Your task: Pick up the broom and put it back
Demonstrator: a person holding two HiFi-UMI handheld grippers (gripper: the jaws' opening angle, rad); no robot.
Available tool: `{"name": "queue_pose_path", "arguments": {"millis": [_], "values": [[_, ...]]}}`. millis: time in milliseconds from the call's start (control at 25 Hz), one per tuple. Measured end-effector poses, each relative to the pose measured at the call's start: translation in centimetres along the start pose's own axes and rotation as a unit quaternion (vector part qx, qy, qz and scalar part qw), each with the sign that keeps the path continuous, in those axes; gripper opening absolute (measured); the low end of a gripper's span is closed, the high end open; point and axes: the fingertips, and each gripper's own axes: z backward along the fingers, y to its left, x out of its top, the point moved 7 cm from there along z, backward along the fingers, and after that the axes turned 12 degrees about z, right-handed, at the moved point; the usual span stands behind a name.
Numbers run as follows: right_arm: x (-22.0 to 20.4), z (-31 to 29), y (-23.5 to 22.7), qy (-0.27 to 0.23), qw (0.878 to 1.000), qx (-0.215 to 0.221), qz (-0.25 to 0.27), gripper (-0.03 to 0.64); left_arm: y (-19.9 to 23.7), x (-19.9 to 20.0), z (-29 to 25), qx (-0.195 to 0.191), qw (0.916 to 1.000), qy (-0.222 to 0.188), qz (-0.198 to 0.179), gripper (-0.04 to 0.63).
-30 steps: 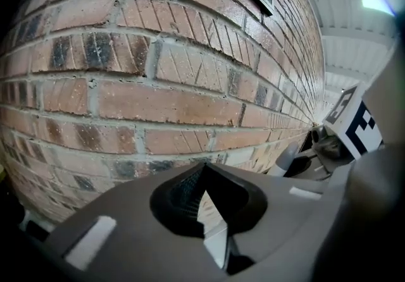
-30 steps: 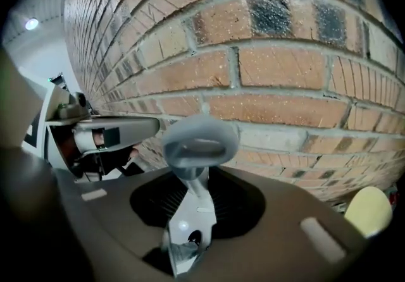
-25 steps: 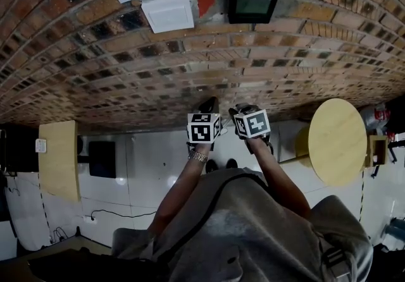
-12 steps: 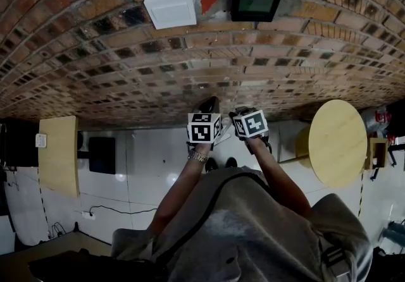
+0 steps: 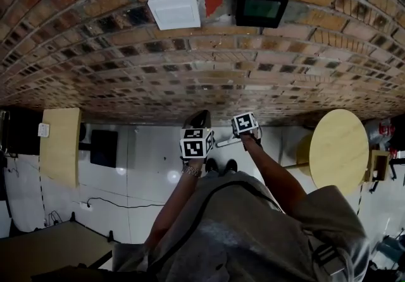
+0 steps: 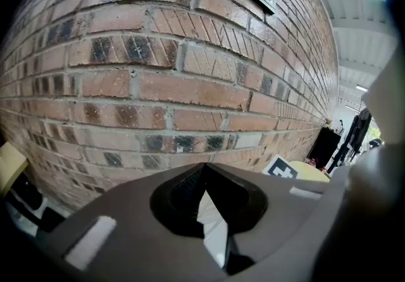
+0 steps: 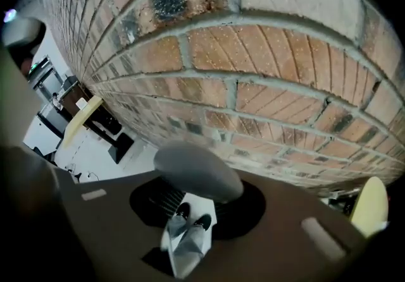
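In the right gripper view, the broom's grey rounded handle end sits between the jaws of my right gripper, which is shut on it. The gripper points steeply down at the white floor beside the brick wall. In the head view, a pale stretch of the broom handle shows between the two marker cubes. The broom's head is hidden. My left gripper points at the wall's foot, its jaws meeting at the tip with nothing in them. It hangs just left of the right gripper in the head view.
The brick wall carries a white panel and a dark screen. A round wooden table stands at the right and a rectangular wooden table at the left. A cable lies on the floor, near my shoes.
My right gripper has dropped toward the floor with the handle in it. The left gripper has shifted a little toward me and to the left. The view has tilted further down.
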Motion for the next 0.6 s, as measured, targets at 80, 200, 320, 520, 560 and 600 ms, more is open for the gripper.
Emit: {"name": "queue_pose_path", "arguments": {"millis": [80,200,320,520,560,600], "values": [[1.1,-0.9,-0.5,-0.003,1.0,0.004,-0.001,0.101,0.1,-0.8,0.5,0.009,0.9999,0.005,0.003,0.005],[3.2,-1.7,-2.1,-0.018,1.0,-0.006,0.001,0.101,0.0,-2.0,1.1,0.018,0.9997,0.012,0.011,0.005],[4.3,-2.0,-3.4,-0.029,0.999,-0.016,0.015,0.101,-0.5,-3.6,1.6,0.023,0.9993,0.021,0.021,0.005],[4.2,-1.9,-3.9,-0.052,0.999,-0.014,0.009,0.201,-1.0,-6.2,2.4,0.024,0.9987,0.038,0.021,0.005],[4.0,-1.7,-3.8,-0.059,0.998,-0.013,0.003,0.202,-0.9,-6.7,2.8,0.025,0.9986,0.041,0.02,0.005],[3.6,-1.6,-3.6,-0.067,0.998,-0.012,-0.002,0.209,-0.8,-7.2,3.2,0.026,0.9985,0.044,0.018,0.005]]}}
